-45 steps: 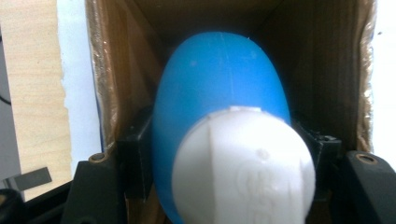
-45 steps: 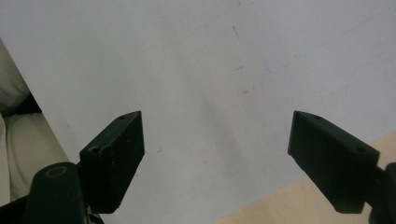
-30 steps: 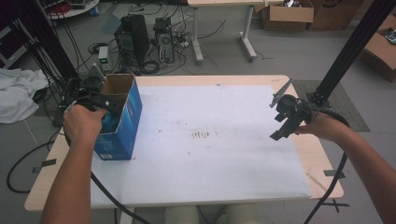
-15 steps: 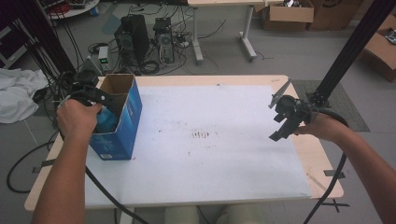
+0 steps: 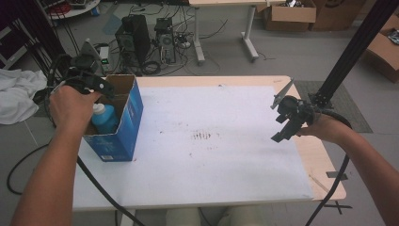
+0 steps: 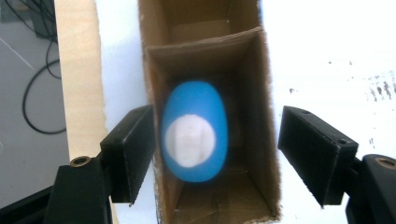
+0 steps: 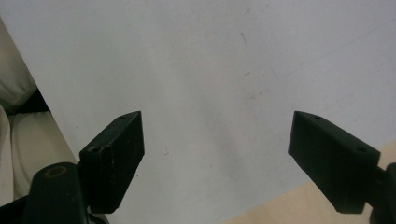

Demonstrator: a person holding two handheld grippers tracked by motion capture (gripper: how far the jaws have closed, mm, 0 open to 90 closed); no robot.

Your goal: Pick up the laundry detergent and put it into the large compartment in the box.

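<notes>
A blue cardboard box (image 5: 121,133) stands open-topped at the table's left side. Inside it sits a blue bottle with a white cap (image 5: 102,116), seen from above in the left gripper view as a blue oval with a white circle (image 6: 194,131). My left gripper (image 5: 89,82) hovers over the box's far end, its jaws wide apart and looking straight down into the box (image 6: 210,60). My right gripper (image 5: 285,120) hangs above the table's right side, open, with bare white surface (image 7: 210,93) between its jaws.
The white sheet on the table (image 5: 221,183) carries faint dark marks (image 5: 202,136) near its middle. A black pole (image 5: 350,52) rises behind the right hand. Computers and cables (image 5: 146,40) lie on the floor beyond the table, white cloth (image 5: 16,94) at far left.
The left hand has drawn back and up from the box toward its far left end, leaving the bottle inside. The right gripper has stayed in place.
</notes>
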